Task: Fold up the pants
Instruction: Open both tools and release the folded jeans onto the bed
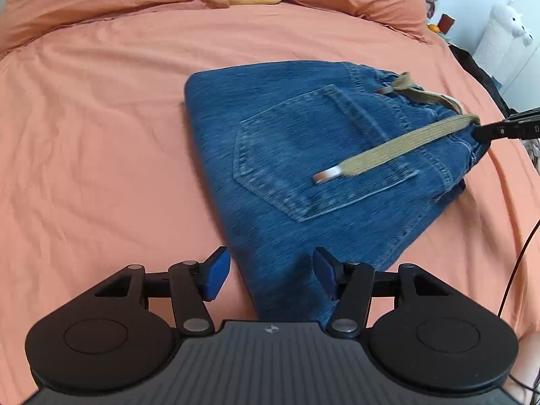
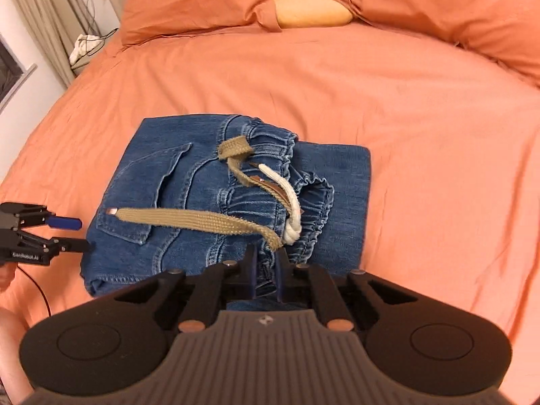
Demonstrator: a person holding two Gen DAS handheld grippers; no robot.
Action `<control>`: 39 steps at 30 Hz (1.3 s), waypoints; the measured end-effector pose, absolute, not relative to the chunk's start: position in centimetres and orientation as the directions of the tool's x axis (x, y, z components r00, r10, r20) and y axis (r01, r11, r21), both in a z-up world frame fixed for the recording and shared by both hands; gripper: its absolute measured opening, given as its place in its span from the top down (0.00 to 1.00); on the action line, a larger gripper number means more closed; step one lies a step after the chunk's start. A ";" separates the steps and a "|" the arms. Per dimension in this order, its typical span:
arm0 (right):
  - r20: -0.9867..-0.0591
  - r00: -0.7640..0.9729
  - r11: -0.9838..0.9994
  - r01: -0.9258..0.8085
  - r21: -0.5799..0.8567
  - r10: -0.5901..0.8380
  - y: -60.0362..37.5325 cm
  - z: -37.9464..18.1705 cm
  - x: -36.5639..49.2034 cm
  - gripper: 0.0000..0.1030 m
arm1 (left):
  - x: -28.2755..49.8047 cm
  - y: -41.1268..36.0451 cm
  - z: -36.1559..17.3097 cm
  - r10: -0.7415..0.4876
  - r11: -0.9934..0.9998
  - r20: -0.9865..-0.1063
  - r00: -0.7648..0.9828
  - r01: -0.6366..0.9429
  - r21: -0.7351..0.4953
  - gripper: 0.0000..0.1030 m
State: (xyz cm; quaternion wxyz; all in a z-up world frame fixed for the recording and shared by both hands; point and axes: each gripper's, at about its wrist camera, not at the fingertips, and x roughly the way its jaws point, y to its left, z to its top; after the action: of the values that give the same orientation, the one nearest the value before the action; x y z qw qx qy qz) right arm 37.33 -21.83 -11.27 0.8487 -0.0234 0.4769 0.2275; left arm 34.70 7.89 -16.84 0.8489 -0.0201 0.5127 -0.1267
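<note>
Left gripper [image 1: 271, 271]: my two blue-padded fingers stand wide apart and hold nothing; the near corner of the denim lies between and under them.
Left finger pads [image 1: 216, 275]: flat, rectangular, matte blue, on black linkages.
Bedsheet [image 1: 101, 135]: salmon-orange cotton, softly creased, spread under everything.
Pants [image 1: 303, 168]: blue denim, folded into a compact, roughly rectangular stack in the middle of the bed; twill grain and pale double stitching show.
Back pocket [image 1: 303, 155]: five-sided patch, face up on the top layer.
Belt [image 1: 398, 145]: flat khaki woven webbing with a metal tip, lying diagonally across the pocket.
Waistband [image 2: 303, 195]: gathered elastic denim, ruffled, on the stack's near side in the right wrist view.
Cord [image 2: 290, 202]: thick white twisted rope, knotted at the waistband.
Right gripper [image 2: 266, 266]: my fingers are drawn nearly together, pinching a bunch of waistband denim beside the belt's root.
Pillows [image 2: 202, 0]: same orange fabric, plump, at the head of the bed.
Cushion [image 2: 310, 3]: yellow, rounded, between the pillows.
</note>
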 end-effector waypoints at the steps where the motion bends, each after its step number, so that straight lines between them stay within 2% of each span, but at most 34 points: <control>1: -0.837 0.431 0.901 -0.405 0.156 0.338 -22.0 -11.6 37.1 0.95 | 34.6 8.1 -16.9 -0.236 0.967 -0.865 0.442 0.197 -0.163 0.36; 8: -0.909 0.327 0.932 -0.331 0.147 0.260 -22.3 -18.4 37.1 0.94 | 35.6 9.3 -16.8 -0.226 0.972 -0.861 0.455 0.162 -0.170 0.36; 11: -0.897 0.348 0.931 -0.331 0.154 0.272 -22.2 -17.3 37.5 0.84 | 36.3 9.5 -16.3 -0.242 0.970 -0.843 0.481 0.146 -0.195 0.36; 12: -0.888 0.362 0.929 -0.332 0.162 0.284 -22.2 -16.5 37.6 0.77 | 36.6 9.4 -16.1 -0.244 0.970 -0.838 0.488 0.141 -0.200 0.36; 13: -0.878 0.379 0.930 -0.328 0.169 0.293 -22.4 -15.7 37.7 0.58 | 37.0 9.4 -16.1 -0.243 0.970 -0.834 0.495 0.137 -0.202 0.36; 15: -0.842 0.428 0.928 -0.314 0.201 0.327 -22.6 -14.1 38.0 0.41 | 37.6 9.1 -16.1 -0.233 0.972 -0.832 0.504 0.131 -0.193 0.36; 19: -0.781 0.480 0.916 -0.255 0.311 0.399 -22.6 -13.2 40.6 0.43 | 38.9 8.8 -16.3 -0.224 0.974 -0.826 0.518 0.111 -0.195 0.36; 26: -0.756 0.464 0.864 -0.041 0.502 0.462 -23.7 -18.2 45.0 0.47 | 40.1 9.4 -16.3 -0.212 0.977 -0.826 0.522 0.093 -0.192 0.36; 27: -0.744 0.469 0.850 -0.031 0.525 0.477 -23.9 -18.5 45.0 0.66 | 40.3 9.5 -16.4 -0.208 0.978 -0.828 0.521 0.092 -0.188 0.36; 28: -0.726 0.470 0.836 -0.049 0.546 0.502 -23.7 -18.6 45.0 0.78 | 40.4 9.6 -16.4 -0.202 0.979 -0.830 0.520 0.090 -0.182 0.36; 30: -0.741 0.502 0.887 -0.135 0.443 0.446 -21.9 -17.1 44.5 0.89 | 40.8 9.7 -16.5 -0.188 0.982 -0.835 0.518 0.089 -0.166 0.36; 31: -0.743 0.519 0.905 -0.201 0.375 0.422 -20.8 -16.1 44.1 0.91 | 40.9 9.7 -16.5 -0.181 0.983 -0.834 0.521 0.086 -0.160 0.36; 33: -0.729 0.548 0.912 -0.269 0.310 0.410 -19.3 -14.3 43.9 0.92 | 41.2 9.8 -16.6 -0.172 0.985 -0.830 0.531 0.074 -0.157 0.36; 36: -0.678 0.591 0.899 -0.322 0.298 0.437 -18.9 -10.7 43.5 0.94 | 41.6 10.0 -16.4 -0.171 0.983 -0.816 0.552 0.043 -0.178 0.37; 39: -0.685 0.616 0.918 -0.315 0.239 0.390 -19.4 -9.0 44.1 0.94 | 41.8 9.9 -15.9 -0.189 0.978 -0.799 0.571 0.039 -0.203 0.38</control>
State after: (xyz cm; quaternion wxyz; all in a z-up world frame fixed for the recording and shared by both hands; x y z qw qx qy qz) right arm 44.07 -19.42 -8.98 0.8975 0.0476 0.3920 0.1963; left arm 41.78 9.85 -15.93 0.8824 -0.0816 0.4589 -0.0644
